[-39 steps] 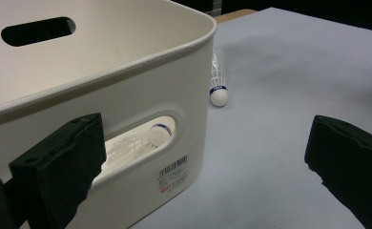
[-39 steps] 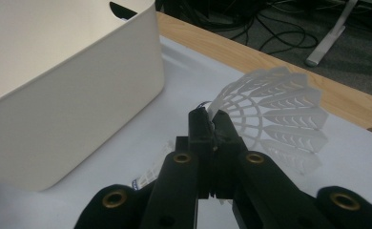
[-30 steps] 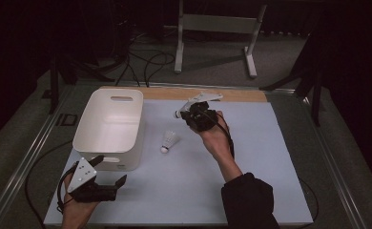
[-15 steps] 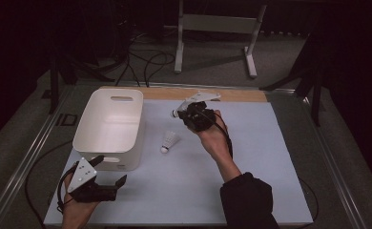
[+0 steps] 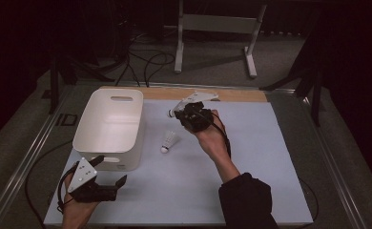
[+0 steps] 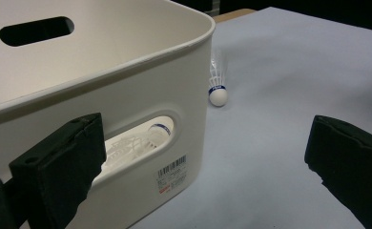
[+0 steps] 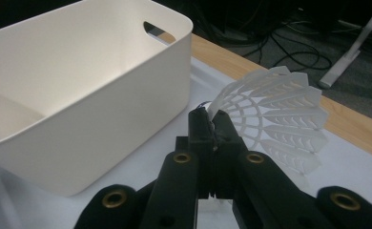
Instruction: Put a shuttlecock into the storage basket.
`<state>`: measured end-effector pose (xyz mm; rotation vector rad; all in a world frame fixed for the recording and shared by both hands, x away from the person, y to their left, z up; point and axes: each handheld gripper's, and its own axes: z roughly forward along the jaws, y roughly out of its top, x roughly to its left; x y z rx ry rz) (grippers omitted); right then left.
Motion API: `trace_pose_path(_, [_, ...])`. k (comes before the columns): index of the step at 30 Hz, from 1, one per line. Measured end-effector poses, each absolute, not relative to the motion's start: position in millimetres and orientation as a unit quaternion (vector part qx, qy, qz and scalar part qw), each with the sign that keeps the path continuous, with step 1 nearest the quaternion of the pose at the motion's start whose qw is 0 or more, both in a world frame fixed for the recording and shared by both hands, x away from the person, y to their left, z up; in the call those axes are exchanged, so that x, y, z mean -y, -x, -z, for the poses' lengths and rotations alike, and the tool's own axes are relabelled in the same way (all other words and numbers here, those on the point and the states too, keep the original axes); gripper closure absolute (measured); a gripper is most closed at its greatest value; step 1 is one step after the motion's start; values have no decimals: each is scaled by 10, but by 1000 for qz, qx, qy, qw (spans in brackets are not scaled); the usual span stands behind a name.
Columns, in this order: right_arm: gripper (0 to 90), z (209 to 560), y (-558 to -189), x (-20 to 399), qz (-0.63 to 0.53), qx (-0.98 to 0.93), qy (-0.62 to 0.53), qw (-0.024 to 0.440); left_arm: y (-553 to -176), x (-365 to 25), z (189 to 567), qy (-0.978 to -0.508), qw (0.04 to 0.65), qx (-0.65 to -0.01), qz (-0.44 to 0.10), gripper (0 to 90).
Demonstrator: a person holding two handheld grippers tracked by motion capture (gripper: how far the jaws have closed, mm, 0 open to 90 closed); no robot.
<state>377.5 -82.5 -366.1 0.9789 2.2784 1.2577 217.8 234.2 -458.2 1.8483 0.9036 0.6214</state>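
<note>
Currently, at a table with a pale blue mat, a person is working with two handheld grippers.
Right gripper (image 7: 211, 125): its jaws are pressing together on a held shuttlecock (image 7: 279, 112), pinching the skirt near its base; the white plastic skirt is fanning out to the right in the right gripper view.
Right gripper position: in the high view, the right gripper (image 5: 180, 110) is hovering above the far middle of the mat, just right of the bin's far corner.
Left gripper (image 5: 111, 172): its jaws are standing wide apart with nothing between them, resting low at the near left of the mat, just in front of the bin.
White plastic bin (image 5: 108, 125): sitting on the left of the mat; another shuttlecock is showing through its near handle slot (image 6: 141, 141).
Loose shuttlecock (image 5: 169, 141): lying on the mat, between the bin and the right hand (image 5: 214, 139).
</note>
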Motion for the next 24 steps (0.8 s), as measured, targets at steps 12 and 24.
trace_pose_path(12, [897,3646,-3741,763,-449,-811,-332,175,-2178,-2341,4583,-757,476,-369,-254,9])
trace_pose_path(24, [896,3636,-3707,706,-461,-817,-306,163,-2178,-2338,4582,-756,477,-369,-254,9])
